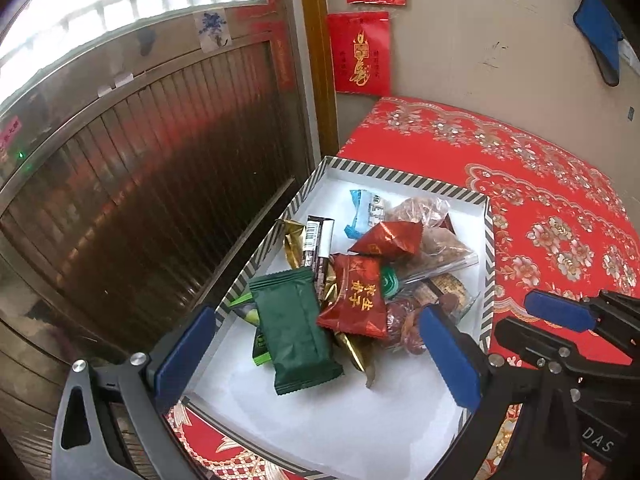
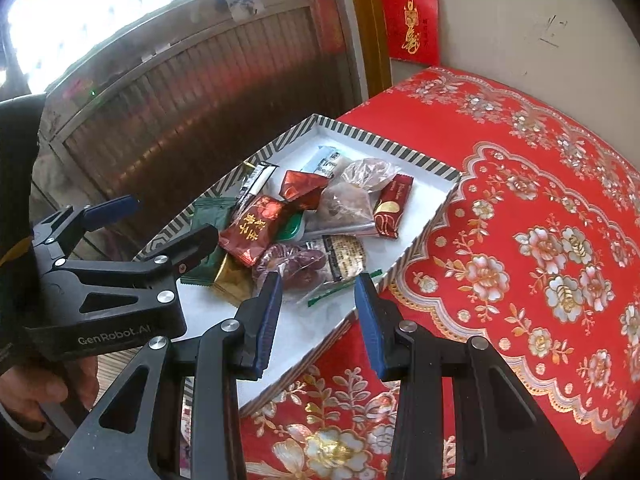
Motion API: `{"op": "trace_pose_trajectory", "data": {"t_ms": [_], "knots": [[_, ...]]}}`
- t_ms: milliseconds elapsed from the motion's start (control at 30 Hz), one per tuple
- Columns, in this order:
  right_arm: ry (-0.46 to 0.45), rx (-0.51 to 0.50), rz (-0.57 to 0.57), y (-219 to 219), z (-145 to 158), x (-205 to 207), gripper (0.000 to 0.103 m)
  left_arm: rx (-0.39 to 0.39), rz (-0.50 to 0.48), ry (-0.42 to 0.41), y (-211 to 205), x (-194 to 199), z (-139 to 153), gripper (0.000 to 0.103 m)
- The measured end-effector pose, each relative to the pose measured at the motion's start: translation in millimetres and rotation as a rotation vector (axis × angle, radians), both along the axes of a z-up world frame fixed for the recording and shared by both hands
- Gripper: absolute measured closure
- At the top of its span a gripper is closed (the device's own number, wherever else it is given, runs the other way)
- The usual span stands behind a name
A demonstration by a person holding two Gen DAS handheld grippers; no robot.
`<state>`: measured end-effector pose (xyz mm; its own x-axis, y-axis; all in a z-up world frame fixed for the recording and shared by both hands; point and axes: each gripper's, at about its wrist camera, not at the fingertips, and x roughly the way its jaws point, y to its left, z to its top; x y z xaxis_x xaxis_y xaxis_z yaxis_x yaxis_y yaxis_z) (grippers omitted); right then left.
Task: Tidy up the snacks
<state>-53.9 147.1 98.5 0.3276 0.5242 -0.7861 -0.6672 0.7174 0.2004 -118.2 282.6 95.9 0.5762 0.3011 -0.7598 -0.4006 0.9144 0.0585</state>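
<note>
A shallow white box with a black-and-white striped rim (image 1: 400, 178) (image 2: 384, 142) lies on the red floral tablecloth. Inside is a heap of several snacks: a green packet (image 1: 296, 328), a red packet with gold characters (image 1: 354, 300) (image 2: 256, 230), a dark red folded packet (image 1: 390, 240) (image 2: 302, 188), a blue-white packet (image 1: 366, 212), a clear bag of brown pieces (image 1: 428, 224) (image 2: 356, 188) and a bag of red dates (image 2: 296, 266). My left gripper (image 1: 316, 316) (image 2: 174, 219) hovers wide open over the heap. My right gripper (image 2: 320, 280) (image 1: 532, 320) stands open and empty at the box's near right edge.
The red floral tablecloth (image 1: 560, 200) (image 2: 520, 200) stretches away to the right of the box. A ribbed metal door (image 1: 160, 160) stands just left of the table. Red paper hangings (image 1: 360, 52) and a blue object (image 1: 600, 36) are on the wall behind. A hand (image 2: 36, 392) holds the left gripper.
</note>
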Motion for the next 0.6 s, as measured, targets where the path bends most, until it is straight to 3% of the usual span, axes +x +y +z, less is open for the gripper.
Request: {"op": "trace_pose_trajectory", "data": {"t_ms": [600], "knots": [[0.007, -0.003, 0.008, 12, -5, -1, 0.066, 0.013, -0.012, 0.000, 4, -3, -3, 0.000]]}}
